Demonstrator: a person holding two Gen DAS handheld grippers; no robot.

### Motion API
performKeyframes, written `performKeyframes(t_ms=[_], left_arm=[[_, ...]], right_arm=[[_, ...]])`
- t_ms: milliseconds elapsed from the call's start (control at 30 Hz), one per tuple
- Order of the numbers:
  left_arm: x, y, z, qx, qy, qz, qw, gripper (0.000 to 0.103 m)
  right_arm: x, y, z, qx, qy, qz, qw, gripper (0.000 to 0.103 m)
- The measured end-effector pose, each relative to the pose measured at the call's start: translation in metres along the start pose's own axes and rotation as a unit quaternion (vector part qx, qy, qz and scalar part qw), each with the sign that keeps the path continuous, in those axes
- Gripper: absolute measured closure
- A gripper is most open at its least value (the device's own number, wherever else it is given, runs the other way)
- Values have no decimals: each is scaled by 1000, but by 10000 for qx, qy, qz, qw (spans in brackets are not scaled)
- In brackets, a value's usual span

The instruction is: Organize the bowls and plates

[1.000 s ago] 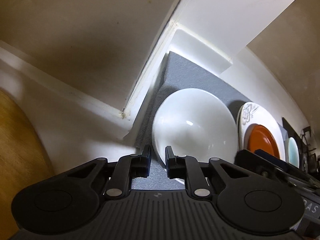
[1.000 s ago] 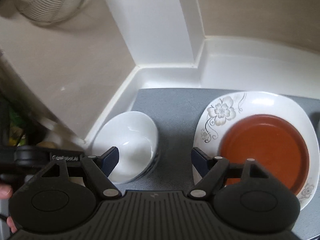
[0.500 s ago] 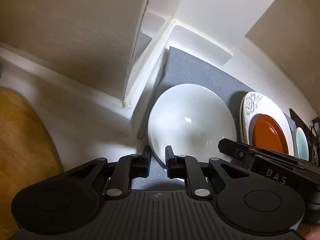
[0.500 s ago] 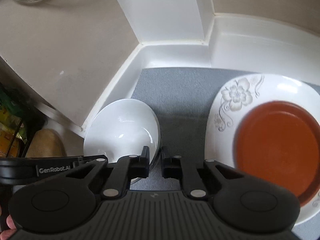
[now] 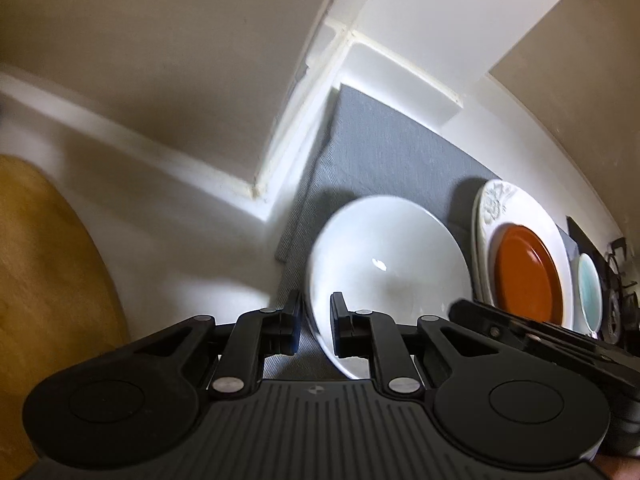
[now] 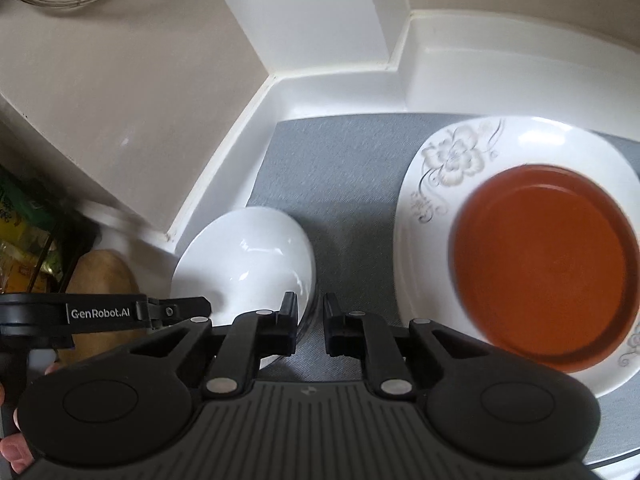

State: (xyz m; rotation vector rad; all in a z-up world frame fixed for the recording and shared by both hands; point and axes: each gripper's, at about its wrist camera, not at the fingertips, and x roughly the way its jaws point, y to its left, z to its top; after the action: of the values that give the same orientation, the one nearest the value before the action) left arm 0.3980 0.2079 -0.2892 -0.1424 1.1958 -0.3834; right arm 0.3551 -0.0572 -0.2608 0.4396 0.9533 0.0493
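Two grippers meet at one white bowl (image 5: 384, 264). In the left wrist view, the left gripper (image 5: 316, 324) has its fingers drawn close on the bowl's near rim, one finger outside the wall and the other inside. In the right wrist view, the right gripper (image 6: 310, 326) has its fingers nearly together just beside the bowl's right edge; whether they pinch the rim or only touch it I cannot tell (the left finger overlaps the bowl). The bowl sits at the left end of a grey mat (image 6: 340, 168). To its right on the mat lies a white floral plate (image 6: 452, 160) with an orange plate (image 6: 548, 268) resting in it, apart from the bowl. Farther right, in the left wrist view, a pale teal dish (image 5: 590, 286) shows. White cabinet walls (image 6: 288, 12) enclose the corner.
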Motion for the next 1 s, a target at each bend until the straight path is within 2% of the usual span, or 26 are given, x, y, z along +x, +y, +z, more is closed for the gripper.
performKeyframes(t_ms=[67, 100, 200, 267, 300, 367, 400, 433, 567, 767, 867, 1000], left_arm=[[8, -1, 2, 118, -31, 175, 9998, 85], [12, 2, 2, 43, 16, 155, 9999, 82], [21, 9, 3, -130, 122, 27, 9998, 79], [19, 5, 1, 29, 87, 23, 10000, 86], [18, 2, 0, 153, 63, 37, 9999, 93], [15, -7, -3, 357, -56, 185, 9992, 93], [14, -11, -5, 442, -107, 235, 9987, 93], [12, -14, -5, 478, -145, 273, 9984, 93], [-3, -19, -5, 299, -247, 260, 9989, 93], [-38, -42, -5, 349, -457, 291, 9979, 93], [-51, -63, -1, 523, -443, 115, 9976, 93], [-61, -104, -3, 1006, -476, 45, 9938, 93]], right_arm=[[3, 1, 2, -12, 31, 25, 10000, 84], [5, 2, 2, -24, 40, 6, 10000, 79], [17, 3, 1, -25, 165, -4, 9999, 71], [26, 3, -4, -96, 260, -45, 9996, 71], [27, 3, -7, -137, 238, -60, 9996, 68], [28, 2, -10, -67, 234, 72, 9997, 71], [28, 2, -10, -65, 228, 162, 9996, 81], [27, 4, -11, -112, 220, 128, 9996, 82], [14, 4, -11, -125, 151, 235, 9995, 82], [-30, 3, 1, -89, -346, 427, 9985, 82], [-58, -7, 0, 93, -578, 437, 9973, 82], [-92, -32, -9, 436, -812, 398, 9949, 82]])
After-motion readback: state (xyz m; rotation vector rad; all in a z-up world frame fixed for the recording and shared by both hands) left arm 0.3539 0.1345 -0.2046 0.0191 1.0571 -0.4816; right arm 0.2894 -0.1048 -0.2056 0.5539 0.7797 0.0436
